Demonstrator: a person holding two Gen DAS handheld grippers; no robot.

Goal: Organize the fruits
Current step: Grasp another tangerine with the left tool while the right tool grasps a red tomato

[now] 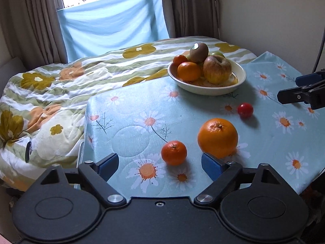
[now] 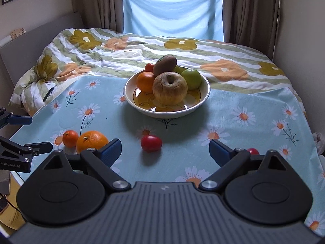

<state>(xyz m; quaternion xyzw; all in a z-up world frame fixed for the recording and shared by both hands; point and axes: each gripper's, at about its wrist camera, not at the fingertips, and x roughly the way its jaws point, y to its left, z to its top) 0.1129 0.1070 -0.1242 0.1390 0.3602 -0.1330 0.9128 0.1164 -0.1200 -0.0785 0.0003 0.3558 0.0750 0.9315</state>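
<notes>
A cream bowl (image 1: 239, 80) (image 2: 203, 99) at the table's far side holds an apple (image 1: 217, 69), a kiwi (image 1: 199, 52), a mandarin (image 1: 189, 71), a green fruit (image 2: 191, 78) and a small red one. Loose on the daisy cloth lie a large orange (image 1: 217, 137) (image 2: 91, 141), a small mandarin (image 1: 173, 153) (image 2: 70, 138) and a red tomato (image 1: 245, 110) (image 2: 151, 143). Another red fruit (image 2: 252, 151) peeks behind my right finger. My left gripper (image 1: 162, 162) is open, just short of the mandarin and orange. My right gripper (image 2: 165, 149) is open, the tomato just ahead between its fingers.
The table (image 1: 126, 122) stands against a bed with a flowered quilt (image 1: 61, 93). Its left edge drops off near the quilt. A light blue sheet (image 2: 170, 6) hangs over the window between brown curtains. A wall is on the right.
</notes>
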